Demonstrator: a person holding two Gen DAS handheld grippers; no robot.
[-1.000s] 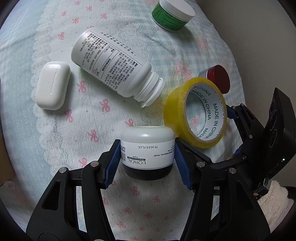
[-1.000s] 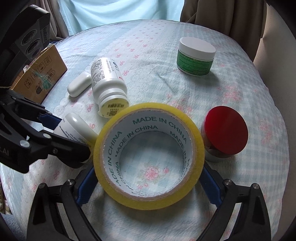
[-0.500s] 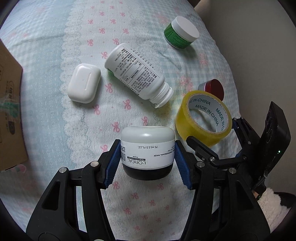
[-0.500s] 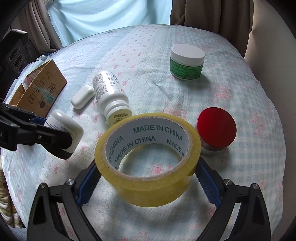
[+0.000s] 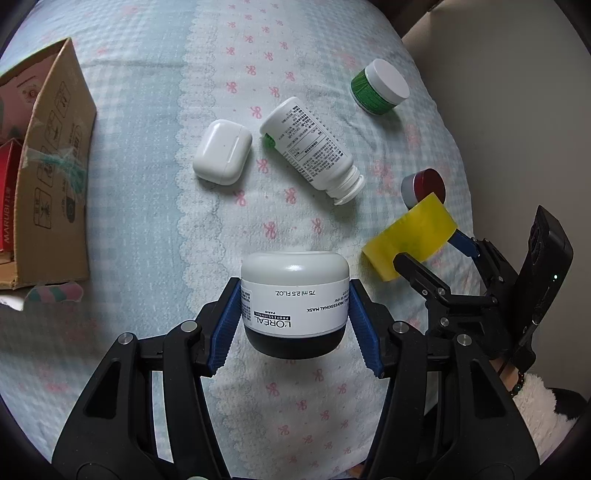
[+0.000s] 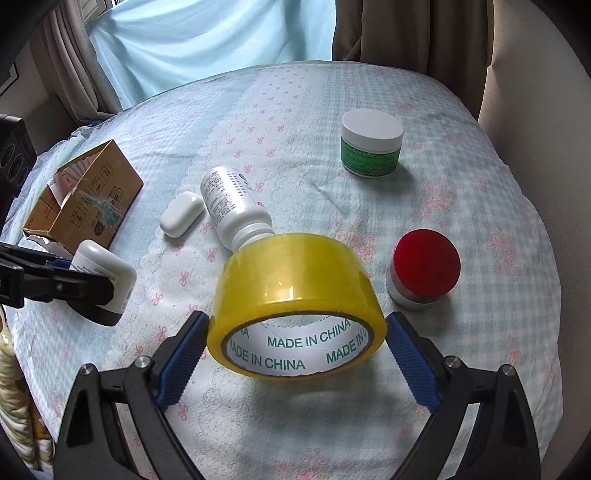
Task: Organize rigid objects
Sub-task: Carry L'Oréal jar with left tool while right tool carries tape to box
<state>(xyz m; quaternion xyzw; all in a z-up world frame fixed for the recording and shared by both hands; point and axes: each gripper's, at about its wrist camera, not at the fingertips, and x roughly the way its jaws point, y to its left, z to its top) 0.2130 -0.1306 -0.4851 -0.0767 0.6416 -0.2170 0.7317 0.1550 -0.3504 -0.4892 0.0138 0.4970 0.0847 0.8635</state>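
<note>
My left gripper (image 5: pixel 294 314) is shut on a white L'Oreal jar (image 5: pixel 294 295) with a black base and holds it above the cloth; the jar also shows in the right wrist view (image 6: pixel 105 273). My right gripper (image 6: pixel 295 343) is shut on a yellow tape roll (image 6: pixel 295 291), lifted and tilted; the roll shows in the left wrist view (image 5: pixel 410 236). On the cloth lie a white pill bottle (image 5: pixel 310 147) on its side, a white earbud case (image 5: pixel 222 151), a green jar with a white lid (image 6: pixel 371 144) and a red-lidded jar (image 6: pixel 424 269).
An open cardboard box (image 5: pixel 48 158) stands at the table's left; it also shows in the right wrist view (image 6: pixel 85 195). A flowered tablecloth (image 6: pixel 295 110) covers the round table. Curtains (image 6: pixel 207 33) hang behind it.
Both grippers have risen and pulled back with their loads. The tape roll has tilted so that its yellow outer face is turned up. The cardboard box has come into view at the left.
</note>
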